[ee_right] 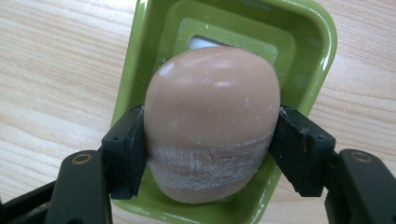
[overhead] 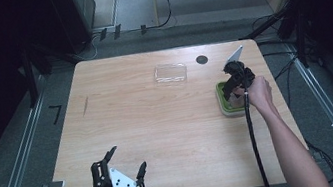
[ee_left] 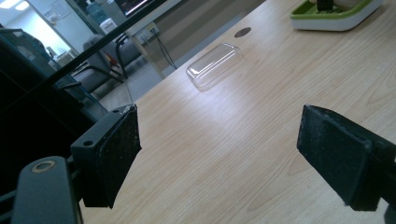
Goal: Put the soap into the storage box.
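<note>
A pale wooden table takes up most of the high view, standing on a grey floor with dark equipment and cables around its far edge. Toward the far middle of the tabletop lies a clear plastic lid, rounded and oblong, and just to its right is a small dark round spot set in the wood; both show again in the left gripper view, the lid lying nearer than the spot. At the right side of the table sits a green soap dish with a white underside, well apart from the lid. The right gripper, held by the person's right hand, reaches down into that dish. In the right gripper view its jaws press on either side of a tan, rounded bar of soap — the pads meet the soap's lower flanks, where the surface is dry and whitish — and the soap is over the dish's green tray; whether it rests on the tray or is just above it cannot be told. The left gripper sits at the near edge of the table, well apart from everything else — its jaws stand wide apart with only bare wood between the pads.
</note>
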A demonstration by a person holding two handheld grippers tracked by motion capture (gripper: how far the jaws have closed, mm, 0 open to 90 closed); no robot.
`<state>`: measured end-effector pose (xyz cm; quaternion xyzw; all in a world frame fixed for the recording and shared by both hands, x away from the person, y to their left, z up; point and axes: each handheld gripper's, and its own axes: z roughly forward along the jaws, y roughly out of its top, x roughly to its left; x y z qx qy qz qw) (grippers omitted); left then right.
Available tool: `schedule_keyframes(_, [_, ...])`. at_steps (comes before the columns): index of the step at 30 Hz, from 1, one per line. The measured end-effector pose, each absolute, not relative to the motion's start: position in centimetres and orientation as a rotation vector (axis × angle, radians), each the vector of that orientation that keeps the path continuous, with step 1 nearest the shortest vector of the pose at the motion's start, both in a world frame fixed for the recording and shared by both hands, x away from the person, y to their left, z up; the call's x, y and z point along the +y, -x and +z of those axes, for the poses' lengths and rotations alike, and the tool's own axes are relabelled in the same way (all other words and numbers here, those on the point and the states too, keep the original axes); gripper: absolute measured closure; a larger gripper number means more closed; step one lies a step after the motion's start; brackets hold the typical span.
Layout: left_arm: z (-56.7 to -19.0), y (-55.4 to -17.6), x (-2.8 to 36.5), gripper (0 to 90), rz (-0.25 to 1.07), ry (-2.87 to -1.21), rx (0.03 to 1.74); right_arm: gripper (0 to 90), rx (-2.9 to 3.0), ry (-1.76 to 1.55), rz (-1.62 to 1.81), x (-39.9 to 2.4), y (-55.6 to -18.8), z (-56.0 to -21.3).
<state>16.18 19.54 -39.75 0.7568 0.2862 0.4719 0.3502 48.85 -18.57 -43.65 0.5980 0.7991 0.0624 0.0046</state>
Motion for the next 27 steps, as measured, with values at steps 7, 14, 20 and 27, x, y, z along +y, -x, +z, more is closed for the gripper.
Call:
schedule_keyframes(7, [-39.8,-16.2,19.5,14.0,1.221,-1.961,0.740,33.4,2.483,-1.891,0.185,-18.5,-49.0,-44.3])
schedule_keyframes(14, [-39.8,-16.1,19.5,14.0,1.224,-1.962,0.740,30.9,2.465,-1.866,0.225,-18.5,-48.7,-43.6])
schedule_keyframes(20, [-39.8,-16.1,19.5,14.0,1.225,-1.956,0.740,25.0,2.467,-1.840,0.237,-18.5,-48.1,-42.7])
schedule_keyframes(27, [-39.8,-16.1,19.6,14.0,1.229,-1.957,0.741,17.1,2.483,-1.808,0.242,-18.6,-47.1,-41.8])
